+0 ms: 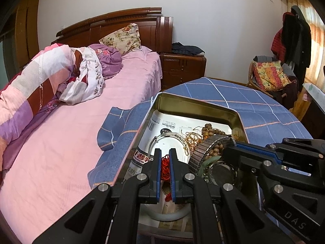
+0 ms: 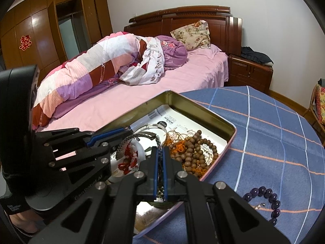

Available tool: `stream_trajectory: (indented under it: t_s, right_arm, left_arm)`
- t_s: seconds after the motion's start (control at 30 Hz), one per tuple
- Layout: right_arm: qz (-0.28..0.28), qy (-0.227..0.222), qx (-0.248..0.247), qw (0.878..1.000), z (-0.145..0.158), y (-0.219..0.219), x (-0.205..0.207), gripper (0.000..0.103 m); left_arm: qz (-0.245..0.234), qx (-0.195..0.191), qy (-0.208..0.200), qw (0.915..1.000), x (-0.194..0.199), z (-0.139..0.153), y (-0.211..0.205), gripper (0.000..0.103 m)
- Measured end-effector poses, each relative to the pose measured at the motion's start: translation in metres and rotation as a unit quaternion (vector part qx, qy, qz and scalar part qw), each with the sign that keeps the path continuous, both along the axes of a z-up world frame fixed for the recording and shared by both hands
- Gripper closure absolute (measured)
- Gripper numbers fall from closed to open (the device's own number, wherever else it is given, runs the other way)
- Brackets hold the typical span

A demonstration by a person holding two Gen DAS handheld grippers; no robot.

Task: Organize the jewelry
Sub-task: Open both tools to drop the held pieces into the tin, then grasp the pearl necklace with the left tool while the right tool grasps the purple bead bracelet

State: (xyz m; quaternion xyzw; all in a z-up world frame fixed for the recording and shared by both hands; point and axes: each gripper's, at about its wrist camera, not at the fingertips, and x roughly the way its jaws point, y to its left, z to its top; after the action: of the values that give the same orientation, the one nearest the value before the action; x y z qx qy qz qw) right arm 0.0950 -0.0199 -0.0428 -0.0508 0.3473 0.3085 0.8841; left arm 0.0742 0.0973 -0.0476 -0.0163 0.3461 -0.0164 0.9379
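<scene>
Both grippers are down inside the open metal tin (image 2: 203, 109) on the blue-checked bench (image 2: 264, 132) beside the bed (image 1: 67, 142). The left gripper (image 1: 165, 154) is pinched nearly shut on a tangle of red cord (image 1: 165, 167). The right gripper (image 2: 160, 152) is clamped tight on something thin and dark, perhaps a fine beaded strand; I cannot make out just what.

To do this step well, I'd say each piece should come up slowly and straight, one at a time. Everything in the tin lies piled together, so a quick pull would likely drag the neighbours along. The red cord sits close by the dark segmented band (image 1: 209, 148), so watch for snagging there. Each freed piece should go on the cloth well apart from the others.

Counting what I can see:
- one tin
- one brown wooden bead string (image 2: 193, 150), heaped at the tin's right side
- one bunch of orange cord (image 2: 178, 146) under it
- one silver bangle (image 1: 168, 140)
- one dark segmented band
- one red cord piece
- one purple bead bracelet (image 2: 270, 201), already out on the bench near the tin
</scene>
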Motion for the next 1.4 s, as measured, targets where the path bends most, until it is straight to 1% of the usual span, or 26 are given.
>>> stream_trajectory:
  t_s: [0.1,0.17,0.23,0.27,0.3,0.33,0.37,0.4,0.43,0.47,0.5,0.6,0.73,0.9,1.0,1.1,1.23,1.4]
  right_arm:
    - [0.001,0.001,0.000,1.000,0.000,0.000,0.000,0.097]
    - [0.004,0.001,0.000,1.000,0.000,0.001,-0.001,0.093]
    - [0.008,0.000,0.006,1.000,0.000,0.001,-0.002,0.087]
    - [0.006,0.001,0.010,1.000,0.000,-0.001,-0.002,0.084]
    - [0.003,0.004,0.012,1.000,-0.001,-0.004,0.000,0.082]
    - [0.002,0.005,0.016,1.000,0.000,-0.004,0.000,0.080]
    - [0.000,0.006,0.022,1.000,0.001,-0.009,0.000,0.076]
    - [-0.005,0.005,0.023,1.000,0.002,-0.012,0.000,0.062]
    - [-0.012,0.000,0.025,1.000,0.004,-0.019,-0.001,0.045]
    - [-0.015,-0.004,0.028,0.999,0.006,-0.024,-0.002,0.038]
    - [-0.019,-0.011,0.029,0.999,0.008,-0.034,-0.004,0.034]
    - [-0.038,-0.014,0.016,0.999,0.011,-0.055,-0.008,0.034]
    - [-0.088,-0.005,0.005,0.996,0.006,-0.102,-0.008,0.034]
    - [-0.146,0.009,-0.018,0.989,-0.007,-0.146,-0.008,0.034]
    - [-0.167,0.015,-0.023,0.986,-0.012,-0.161,-0.008,0.034]
    - [-0.182,0.019,-0.024,0.983,-0.015,-0.169,-0.012,0.034]
    - [-0.186,0.017,-0.032,0.982,-0.016,-0.172,-0.017,0.034]
    - [-0.193,0.023,-0.035,0.980,-0.020,-0.175,-0.017,0.034]
  left_arm:
    - [0.001,0.002,-0.006,1.0000,-0.002,0.002,-0.002,0.096]
    - [-0.002,-0.004,-0.010,0.9999,-0.004,0.005,-0.003,0.095]
    - [-0.004,-0.011,-0.011,0.9999,-0.006,0.008,-0.004,0.082]
    - [0.004,-0.005,-0.012,0.9999,-0.006,0.009,-0.003,0.072]
    - [0.016,0.004,-0.017,0.9997,-0.007,0.010,-0.003,0.057]
    - [0.027,0.006,-0.022,0.9994,-0.009,0.012,0.000,0.049]
    - [0.034,0.002,-0.027,0.9991,-0.011,0.014,0.003,0.036]
    - [0.041,-0.008,-0.034,0.9985,-0.013,0.016,0.007,0.027]
    - [0.044,-0.018,-0.040,0.9981,-0.016,0.018,0.010,0.023]
    - [0.043,-0.026,-0.044,0.9977,-0.017,0.020,0.011,0.020]
    - [0.043,-0.028,-0.048,0.9975,-0.019,0.022,0.010,0.020]
    - [0.040,-0.015,-0.053,0.9977,-0.021,0.027,0.002,0.020]
    - [0.027,-0.007,-0.062,0.9977,-0.025,0.031,-0.013,0.019]
    - [-0.009,0.007,-0.068,0.9976,-0.031,0.035,-0.045,0.019]
    - [-0.044,0.011,-0.065,0.9969,-0.036,0.034,-0.073,0.019]
    - [-0.066,0.031,-0.058,0.9956,-0.036,0.030,-0.100,0.019]
    - [-0.082,0.045,-0.041,0.9948,-0.034,0.020,-0.122,0.019]
    - [-0.091,0.054,-0.026,0.9940,-0.033,0.011,-0.136,0.019]
